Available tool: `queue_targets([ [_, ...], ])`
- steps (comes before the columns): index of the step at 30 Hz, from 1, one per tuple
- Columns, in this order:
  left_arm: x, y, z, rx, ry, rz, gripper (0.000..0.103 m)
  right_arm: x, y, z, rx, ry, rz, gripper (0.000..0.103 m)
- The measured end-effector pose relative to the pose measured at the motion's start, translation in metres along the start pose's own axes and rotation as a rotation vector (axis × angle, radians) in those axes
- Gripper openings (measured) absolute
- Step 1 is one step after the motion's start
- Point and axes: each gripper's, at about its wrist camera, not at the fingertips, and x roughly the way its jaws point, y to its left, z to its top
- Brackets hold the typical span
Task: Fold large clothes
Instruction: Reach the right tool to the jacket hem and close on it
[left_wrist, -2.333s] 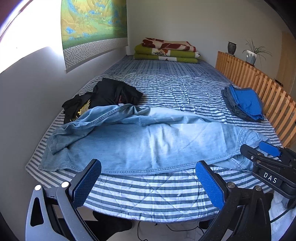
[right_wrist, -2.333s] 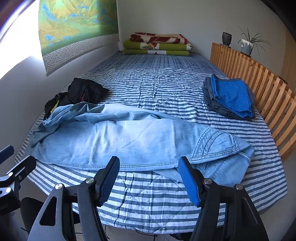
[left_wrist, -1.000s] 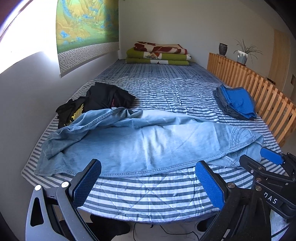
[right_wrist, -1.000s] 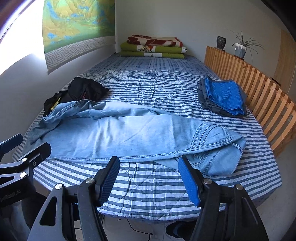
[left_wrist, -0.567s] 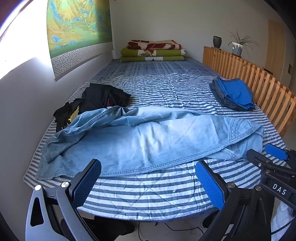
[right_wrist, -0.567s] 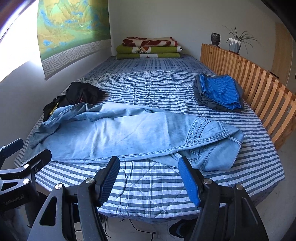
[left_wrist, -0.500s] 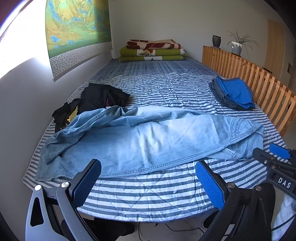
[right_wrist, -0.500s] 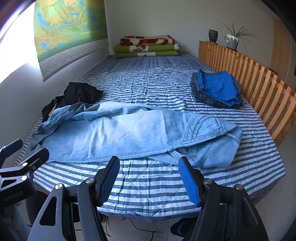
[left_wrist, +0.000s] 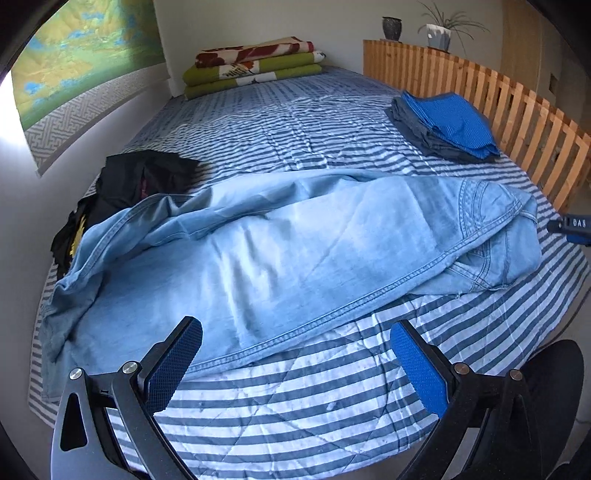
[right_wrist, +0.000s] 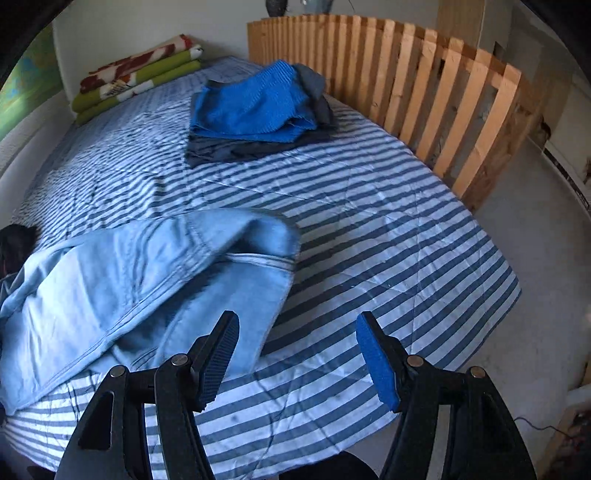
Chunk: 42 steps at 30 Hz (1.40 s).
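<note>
We see the light-blue jeans (left_wrist: 280, 251) lying lengthwise across the near end of the striped bed (left_wrist: 295, 402), waistband toward the wooden slatted rail (left_wrist: 491, 96). Beyond the jeans, against the wall side, a crumpled black garment (left_wrist: 136, 181) touches their leg end; nearer the rail sits a folded blue and grey stack (left_wrist: 443, 125), well apart from the jeans. Folded green and red blankets (left_wrist: 255, 62) lie at the far end. Our left gripper (left_wrist: 295, 369) hovers wide apart over the bed's near edge, empty; our right gripper (right_wrist: 299, 362) is likewise spread wide, empty, just beside the jeans' waistband.
</note>
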Motion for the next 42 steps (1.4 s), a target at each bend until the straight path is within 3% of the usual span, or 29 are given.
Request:
queue_targets([
  [5, 0.034, -0.036, 0.010, 0.131, 0.007, -0.011, 0.103, 0.021, -0.016, 0.033, 0.111, 0.082, 0.104, 0.062],
  [9, 0.055, -0.044, 0.017, 0.161, 0.020, -0.001, 0.103, 0.019, 0.007, 0.048, 0.075, 0.089, 0.161, 0.062],
  [15, 0.071, -0.024, 0.011, 0.144, 0.047, 0.011, 0.103, 0.046, 0.051, 0.049, -0.020, 0.179, 0.146, 0.062],
  [19, 0.071, -0.008, -0.001, 0.137, 0.068, 0.024, 0.103, 0.070, 0.063, 0.050, 0.032, 0.237, 0.178, 0.062],
  [23, 0.070, 0.009, -0.008, 0.111, 0.081, 0.039, 0.103, 0.082, 0.073, 0.055, 0.012, 0.229, 0.151, 0.061],
  [24, 0.068, 0.013, -0.009, 0.105, 0.078, 0.043, 0.103, 0.082, 0.077, 0.056, -0.026, 0.237, 0.165, 0.053],
  [25, 0.065, 0.017, -0.009, 0.099, 0.072, 0.049, 0.103, 0.081, 0.082, 0.057, -0.051, 0.222, 0.157, 0.038],
  [28, 0.057, 0.031, -0.008, 0.070, 0.056, 0.063, 0.103, 0.069, 0.091, 0.059, -0.089, 0.182, 0.138, 0.017],
  [32, 0.046, 0.048, -0.002, 0.055, 0.043, 0.079, 0.103, 0.025, 0.107, 0.067, -0.152, 0.061, 0.116, 0.015],
  [35, 0.030, 0.060, 0.006, 0.036, -0.001, 0.087, 0.103, -0.049, 0.136, 0.079, -0.278, -0.157, 0.112, 0.014],
  [36, 0.025, 0.064, 0.010, 0.027, -0.015, 0.091, 0.103, -0.073, 0.140, 0.081, -0.300, -0.216, 0.133, 0.013],
  [39, 0.002, 0.079, 0.017, -0.014, -0.065, 0.087, 0.103, -0.159, 0.145, 0.075, -0.364, -0.394, 0.303, 0.013],
  [41, -0.013, 0.089, 0.017, -0.037, -0.096, 0.080, 0.103, -0.182, 0.139, 0.053, -0.417, -0.426, 0.332, 0.013],
  [42, -0.018, 0.093, 0.017, -0.046, -0.103, 0.078, 0.103, -0.182, 0.135, 0.039, -0.440, -0.400, 0.332, 0.013],
])
